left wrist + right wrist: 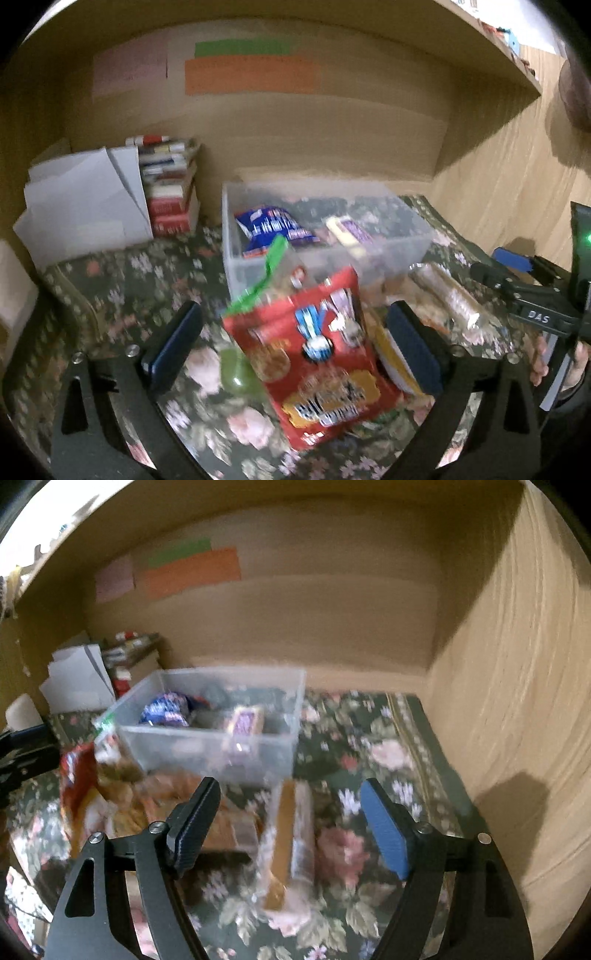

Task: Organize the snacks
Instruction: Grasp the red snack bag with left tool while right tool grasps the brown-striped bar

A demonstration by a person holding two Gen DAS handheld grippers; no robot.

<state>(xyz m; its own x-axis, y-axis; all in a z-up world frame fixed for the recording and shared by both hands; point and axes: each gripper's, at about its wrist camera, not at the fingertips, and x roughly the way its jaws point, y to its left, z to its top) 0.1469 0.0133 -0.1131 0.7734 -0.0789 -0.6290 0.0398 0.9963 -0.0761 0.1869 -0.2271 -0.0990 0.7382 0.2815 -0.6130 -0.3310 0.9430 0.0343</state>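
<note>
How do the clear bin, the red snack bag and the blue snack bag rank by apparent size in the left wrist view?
1. clear bin
2. red snack bag, though it is nearer the camera, which inflates it
3. blue snack bag, inside the bin

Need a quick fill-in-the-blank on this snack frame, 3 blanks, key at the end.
1. The red snack bag lies between the fingers of the ____ gripper.
2. The blue snack bag lies inside the clear plastic ____.
3. The right gripper is open over a clear-wrapped cracker pack that lies on the ____-patterned cloth.

Missing words: left; bin; floral
</note>
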